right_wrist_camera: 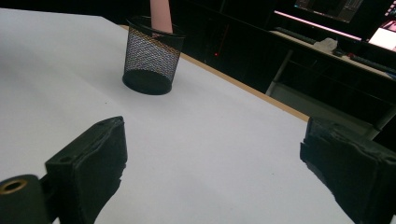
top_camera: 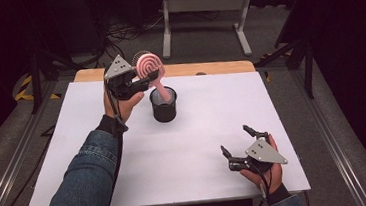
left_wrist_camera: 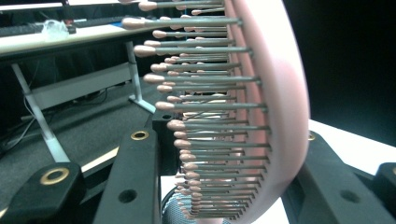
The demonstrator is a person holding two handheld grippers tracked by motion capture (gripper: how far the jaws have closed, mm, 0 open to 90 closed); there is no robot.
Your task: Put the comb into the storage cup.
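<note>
1. The left gripper [top_camera: 144, 81] is raised above the far half of the white table [top_camera: 75, 157], its jaws clamped on the round head of a pink hairbrush [top_camera: 148, 65].
2. In the left gripper view the two black jaws press on either side of the brush head [left_wrist_camera: 275, 93], whose rows of thin bristles with pink ball tips [left_wrist_camera: 205, 107] point to the left of that view.
3. The brush stands nearly upright, head on top; its pink handle [top_camera: 160, 90] reaches down into a black mesh pen cup [top_camera: 164, 107].
4. The cup stands upright on the table, just right of the left hand [top_camera: 121, 106] in the high view. Whether the handle's end touches the cup's bottom I cannot tell.
5. In the right gripper view the cup [right_wrist_camera: 152, 58] shows farther off, with the pink handle [right_wrist_camera: 161, 16] rising out of its rim.
6. The right gripper [top_camera: 237, 146] rests low near the table's near right corner, well apart from the cup. Its jaws stand wide apart with nothing between them.
7. The right hand [top_camera: 267, 168] holds that gripper from behind.
</note>
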